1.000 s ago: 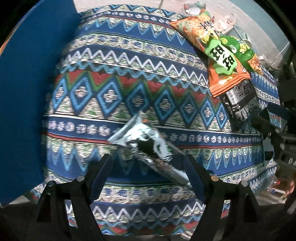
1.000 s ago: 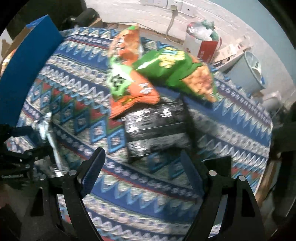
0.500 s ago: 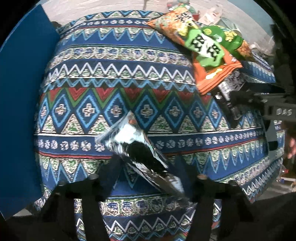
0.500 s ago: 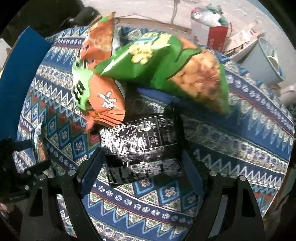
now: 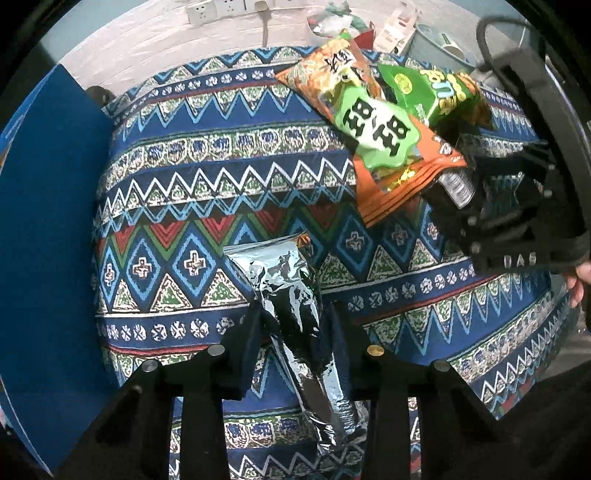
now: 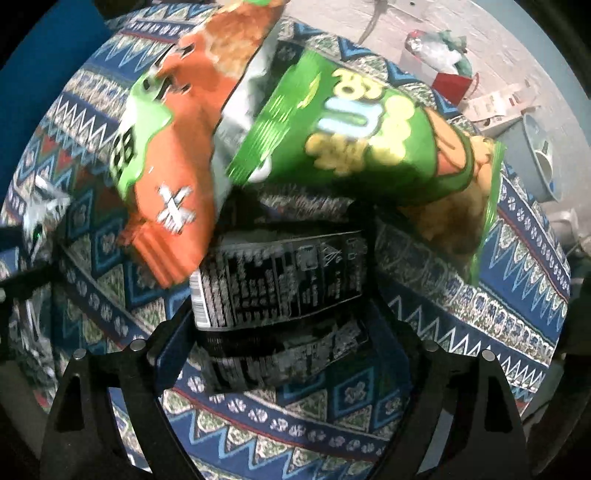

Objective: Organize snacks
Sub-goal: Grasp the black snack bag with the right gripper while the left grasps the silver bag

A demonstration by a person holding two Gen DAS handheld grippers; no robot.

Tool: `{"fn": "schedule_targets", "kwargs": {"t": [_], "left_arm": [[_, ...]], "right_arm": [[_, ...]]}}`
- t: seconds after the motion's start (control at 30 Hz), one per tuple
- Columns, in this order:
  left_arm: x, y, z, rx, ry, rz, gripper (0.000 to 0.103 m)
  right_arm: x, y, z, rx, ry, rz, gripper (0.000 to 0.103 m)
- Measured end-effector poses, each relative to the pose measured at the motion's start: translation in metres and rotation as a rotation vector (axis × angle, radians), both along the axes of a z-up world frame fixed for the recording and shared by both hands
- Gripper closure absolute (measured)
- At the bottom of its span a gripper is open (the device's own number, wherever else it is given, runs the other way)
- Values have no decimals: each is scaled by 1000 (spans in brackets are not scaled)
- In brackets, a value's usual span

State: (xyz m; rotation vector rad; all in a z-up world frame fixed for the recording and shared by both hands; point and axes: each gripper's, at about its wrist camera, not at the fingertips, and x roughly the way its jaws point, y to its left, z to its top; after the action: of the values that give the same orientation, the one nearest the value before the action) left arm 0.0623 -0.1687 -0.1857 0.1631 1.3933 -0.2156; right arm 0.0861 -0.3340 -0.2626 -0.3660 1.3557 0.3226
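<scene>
My left gripper is shut on a silver and black snack bag above the patterned tablecloth. An orange snack bag and a green snack bag lie at the far right of the table. My right gripper is open, its fingers either side of a black snack bag that lies partly under the orange bag and the green bag. The right gripper also shows in the left wrist view.
A blue box wall stands along the table's left side. Beyond the table are a red box with wrappers, a grey bucket and a wall socket strip.
My left gripper has closed on the silver bag and lifted it. My right gripper has moved forward, and the black bag now sits between its open fingers.
</scene>
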Motion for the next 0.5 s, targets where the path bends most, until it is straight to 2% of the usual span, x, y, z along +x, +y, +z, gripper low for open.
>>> {"fn": "schedule_targets", "kwargs": {"t": [0.03, 0.1, 0.13, 0.2, 0.27, 0.33, 0.37, 0.5], "left_arm": [[0, 0, -4, -2, 14, 2, 67], [1, 2, -10, -8, 45, 11, 60], [0, 3, -10, -10, 35, 9, 58], [0, 3, -11, 4, 35, 9, 47], [-4, 3, -15, -5, 38, 12, 47], [-21, 9, -15, -12, 34, 3, 53], [-32, 10, -19, -17, 37, -7, 68], [-41, 3, -20, -30, 35, -29, 75]], "right_arm": [[3, -1, 0, 6, -1, -7, 17], [7, -6, 2, 21, -2, -15, 19], [7, -8, 3, 26, -7, -23, 24], [8, -12, 5, 31, -21, -39, 34], [9, -16, 7, 41, -28, -49, 40], [2, -16, 12, 44, -43, -58, 48], [-1, -15, 15, 42, -52, -60, 50], [-18, -18, 26, 66, -63, -95, 61]]}}
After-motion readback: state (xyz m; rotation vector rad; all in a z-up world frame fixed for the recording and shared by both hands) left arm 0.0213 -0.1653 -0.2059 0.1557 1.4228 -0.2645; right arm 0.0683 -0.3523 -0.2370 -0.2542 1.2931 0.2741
